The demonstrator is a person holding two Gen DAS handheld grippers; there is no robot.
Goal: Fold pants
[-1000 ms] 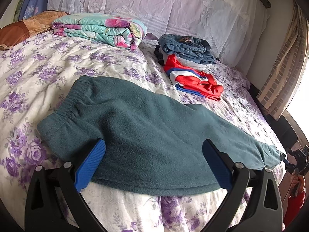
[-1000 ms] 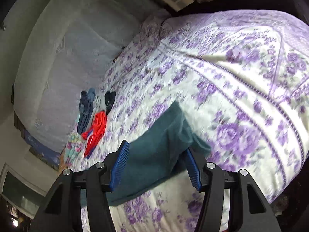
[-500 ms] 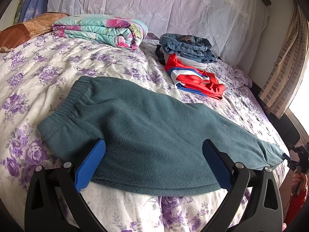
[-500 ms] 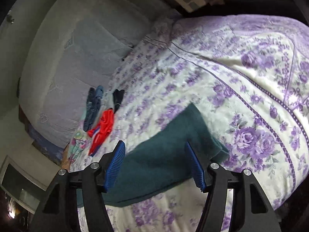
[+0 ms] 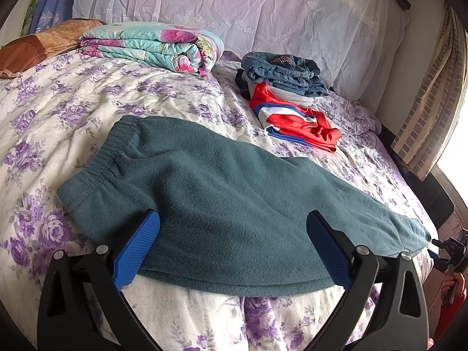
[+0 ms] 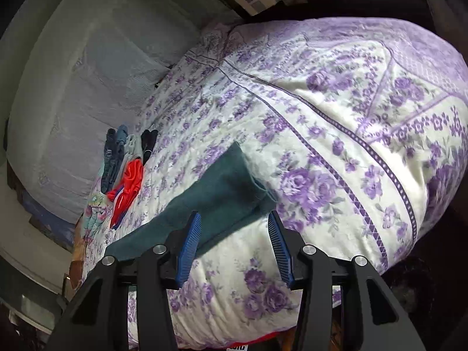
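Teal fleece pants (image 5: 234,193) lie flat on the flowered bedspread (image 5: 87,102), legs one over the other, waistband (image 5: 99,161) at left and cuffs (image 5: 409,234) at right. My left gripper (image 5: 233,215) hovers open over their near edge, with its blue pads wide apart and touching nothing. In the right wrist view the cuff end of the pants (image 6: 222,193) lies just ahead of my right gripper (image 6: 234,219). Its jaws are closing. Only the pants' near edge reaches between the tips, and the pads do not press on it.
At the back of the bed lie a folded floral quilt (image 5: 152,46), a stack of folded jeans (image 5: 283,70) and a red, white and blue garment (image 5: 292,117). A brown pillow (image 5: 29,49) sits at far left. A curtain (image 5: 433,102) hangs at right. The bed's edge (image 6: 403,234) drops off beside the cuffs.
The cuff end, bunched between the right jaws a second ago, now lies flat on the bed. The right gripper has drawn back from it and its jaws have narrowed. The left gripper has not moved.
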